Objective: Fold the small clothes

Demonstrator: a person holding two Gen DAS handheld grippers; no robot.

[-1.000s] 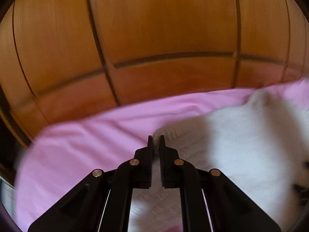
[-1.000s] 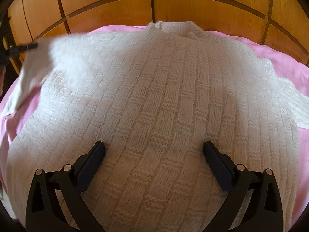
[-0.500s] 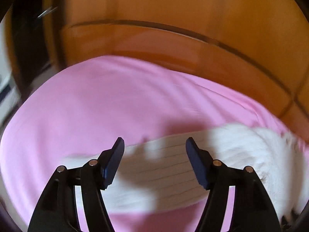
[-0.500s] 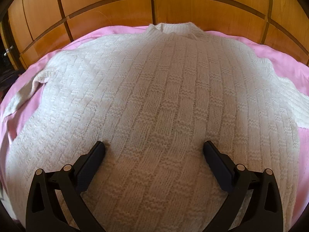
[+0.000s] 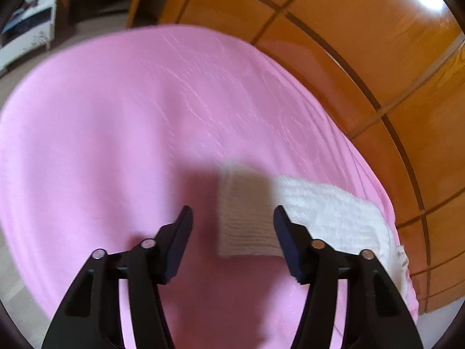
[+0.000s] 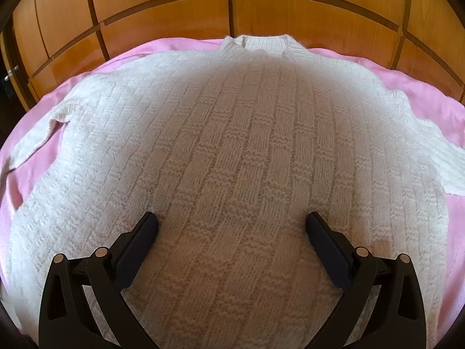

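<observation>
A cream knitted sweater lies flat, face up, on a pink sheet, its collar at the far side. My right gripper is open and empty, low over the sweater's lower body, a finger on each side. In the left wrist view one sleeve of the sweater lies stretched out on the pink sheet, its ribbed cuff between my fingers. My left gripper is open and empty just above the cuff.
Orange wooden panelled doors stand right behind the bed, also at the right of the left wrist view. A white cabinet stands on the floor at the far left. The sheet's edge drops to grey floor at the lower left.
My left gripper, shut on the sleeve a second ago, has opened, let the sleeve down on the sheet and swung left and back. The right gripper has not moved.
</observation>
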